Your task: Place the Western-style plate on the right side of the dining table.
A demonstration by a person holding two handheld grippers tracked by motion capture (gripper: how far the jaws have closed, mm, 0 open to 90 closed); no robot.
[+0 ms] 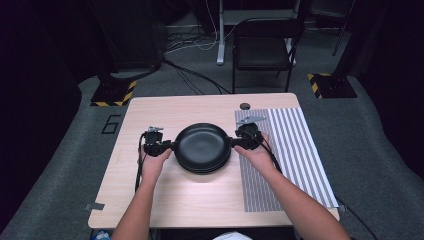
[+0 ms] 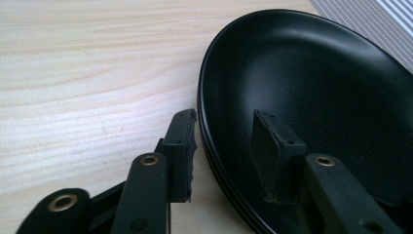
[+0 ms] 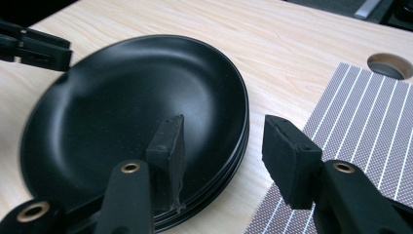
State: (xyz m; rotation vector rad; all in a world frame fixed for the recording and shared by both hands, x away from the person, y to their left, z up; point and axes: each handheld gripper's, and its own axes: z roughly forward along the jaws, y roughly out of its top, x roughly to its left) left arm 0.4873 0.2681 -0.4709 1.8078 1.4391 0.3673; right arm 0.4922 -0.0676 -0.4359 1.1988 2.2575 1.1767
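- High view: a stack of black plates [image 1: 202, 148] is seen near the middle of the wooden table [image 1: 165, 197], just left of a striped mat [image 1: 295, 150] laid along the table's right edge. The left gripper [image 1: 167, 146] is held at the stack's left rim and the right gripper [image 1: 234, 142] at its right rim.
- Left gripper view: the left gripper [image 2: 225, 146] is seen with its jaws apart, astride the rim of the black plates [image 2: 316, 83]; one jaw is placed outside over the table [image 2: 87, 73], the other inside the top plate. No clamping is seen.
- Right gripper view: the right gripper [image 3: 221, 146] is likewise spread, one jaw inside the top of the black plates [image 3: 131, 97], the other outside above the striped mat [image 3: 370, 117]. The left gripper [image 3: 36, 46] is seen at the stack's far rim.
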